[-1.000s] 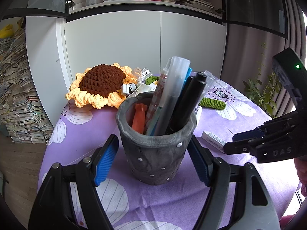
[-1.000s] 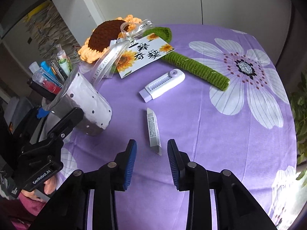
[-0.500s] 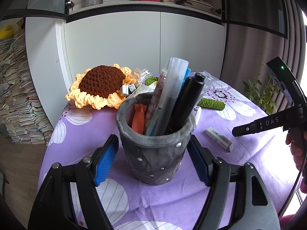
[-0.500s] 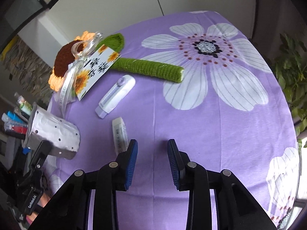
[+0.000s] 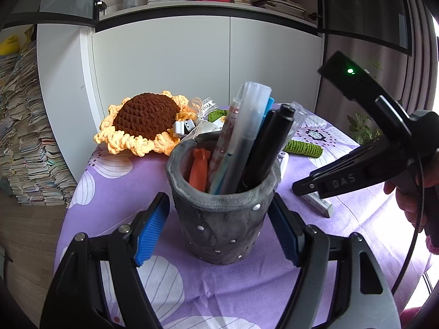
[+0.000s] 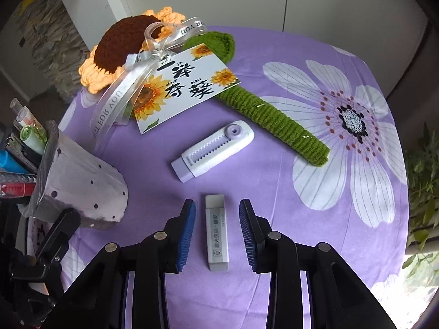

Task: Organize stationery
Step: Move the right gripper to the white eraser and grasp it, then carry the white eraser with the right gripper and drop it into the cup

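- Left gripper [image 5: 219, 229]: its 2 blue pads sit either side of a grey pen holder [image 5: 223, 213] full of pens; whether they press it, I cannot tell.
- Right gripper [image 6: 217, 230]: jaws apart, straddling a white eraser [image 6: 216, 231] lying flat on the purple tablecloth [image 6: 274, 192], untouched.

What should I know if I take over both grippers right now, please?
Left gripper: jaws bracket the grey pen holder; the right pad looks to be touching it, the left stands just clear, so a firm grip is not certain.
Right gripper: open, poised over the white eraser, which lies lengthwise between the pads, untouched.
Done: several pens already stand in the holder.
Left: the eraser and the white and lilac retractable eraser still lie on the purple tablecloth. The crochet sunflower and its card lie behind.
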`<state>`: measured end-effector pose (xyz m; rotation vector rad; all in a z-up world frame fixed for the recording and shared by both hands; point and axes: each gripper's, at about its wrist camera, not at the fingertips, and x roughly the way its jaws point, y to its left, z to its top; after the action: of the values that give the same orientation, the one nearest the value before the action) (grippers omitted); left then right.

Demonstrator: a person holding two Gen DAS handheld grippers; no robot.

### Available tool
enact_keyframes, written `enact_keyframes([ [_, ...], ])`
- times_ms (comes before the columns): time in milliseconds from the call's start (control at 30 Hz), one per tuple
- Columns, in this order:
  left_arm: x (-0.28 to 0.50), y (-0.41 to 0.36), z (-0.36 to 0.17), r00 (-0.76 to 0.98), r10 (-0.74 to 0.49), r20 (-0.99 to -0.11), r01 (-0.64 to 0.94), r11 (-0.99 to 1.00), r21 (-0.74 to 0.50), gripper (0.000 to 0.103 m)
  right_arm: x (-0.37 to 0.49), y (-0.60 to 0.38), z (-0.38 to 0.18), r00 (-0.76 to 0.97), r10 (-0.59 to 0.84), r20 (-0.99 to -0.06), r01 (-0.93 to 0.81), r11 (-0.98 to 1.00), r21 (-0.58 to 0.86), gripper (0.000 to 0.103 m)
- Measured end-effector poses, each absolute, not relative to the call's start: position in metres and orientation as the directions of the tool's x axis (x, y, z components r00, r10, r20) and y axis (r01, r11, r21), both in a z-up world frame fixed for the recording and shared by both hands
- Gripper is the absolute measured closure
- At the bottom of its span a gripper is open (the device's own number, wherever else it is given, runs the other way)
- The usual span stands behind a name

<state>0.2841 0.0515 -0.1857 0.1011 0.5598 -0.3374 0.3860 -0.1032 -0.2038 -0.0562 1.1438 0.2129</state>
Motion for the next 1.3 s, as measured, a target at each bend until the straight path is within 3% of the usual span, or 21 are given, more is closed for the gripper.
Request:
enact_keyframes([
  [167,0.285,0.052,-0.187,0.793,-0.288,-0.538,0.341,0.94,0.0,0.03,0.395,-0.094,-0.214,0.35,0.12,-0.929,-0.212,0.976,0.046,0.07],
  [233,0.284,0.052,-0.187,0.794,-0.289,-0.535,0.343,0.939,0.002,0.03,0.395,-0.09,-0.212,0.355,0.104,-0.929,-0.223,0.974,0.024,0.086],
  [633,0.283,0.05,-0.187,0.795,-0.286,-0.535,0.341,0.94,0.003,0.03,0.35,-0.1,-0.147,0.503,0.197,-0.842,-0.244,0.966,0.08,0.087],
  [1000,0.283,0.05,-0.187,0.796,-0.287,-0.533,0.341,0.94,0.004,0.03,0.312,-0.083,-0.061,0.662,0.334,-0.671,-0.349,0.93,0.119,0.087],
  [1167,0.283,0.05,-0.187,0.796,-0.287,-0.533,0.341,0.94,0.004,0.03,0.303,-0.065,-0.026,0.67,0.44,-0.598,-0.448,0.882,0.147,0.087],
  [1300,0.284,0.05,-0.187,0.795,-0.287,-0.535,0.341,0.94,0.002,0.03,0.313,-0.039,-0.029,0.6,0.504,-0.621,-0.525,0.834,0.171,0.087],
])
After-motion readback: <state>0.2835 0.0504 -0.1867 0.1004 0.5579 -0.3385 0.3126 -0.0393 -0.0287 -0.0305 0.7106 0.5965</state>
